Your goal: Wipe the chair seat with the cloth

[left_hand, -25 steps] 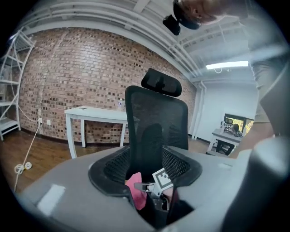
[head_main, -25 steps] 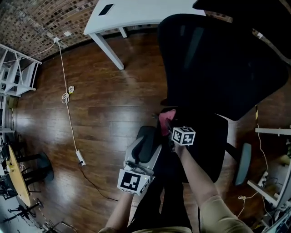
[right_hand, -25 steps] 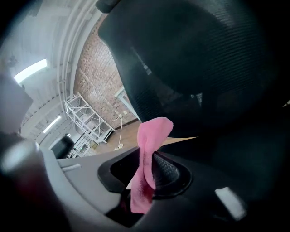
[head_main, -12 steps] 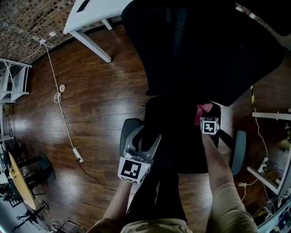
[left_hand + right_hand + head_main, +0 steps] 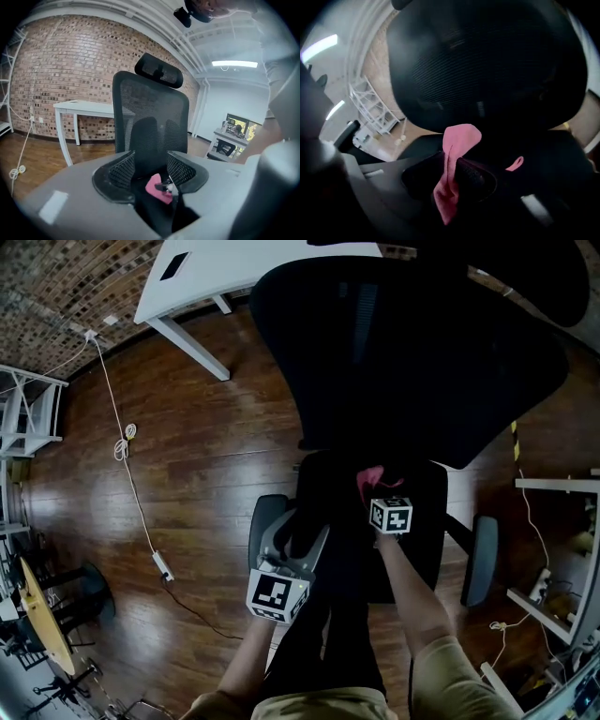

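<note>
**Fingers (image 5: pixel 473 180) of right gripper (image 5: pixel 367 487) pinching pink cloth (image 5: pixel 459 138) at rear of chair seat (image 5: pixel 427 531)**

Both right fingers are pressing together on a fold of the pink cloth. One end of it is sticking up above the jaws and the other is hanging below them. Head view: the right gripper is holding the cloth down on the back part of the chair seat, just in front of the backrest (image 5: pixel 412 362). The left gripper (image 5: pixel 297 527) is hovering at the seat's left edge, by the left armrest (image 5: pixel 258 517). Its fingers (image 5: pixel 123 169) are standing spread, with nothing gripped between them. Through that gap, further off, the cloth is showing on the seat. The headrest (image 5: pixel 158 71) is showing above the mesh back. The chair is standing on a wood floor (image 5: pixel 206 456), with a white table (image 5: pixel 244 263) behind it. A white cable (image 5: pixel 131 484) is trailing across the boards, well apart from the chair.
</note>
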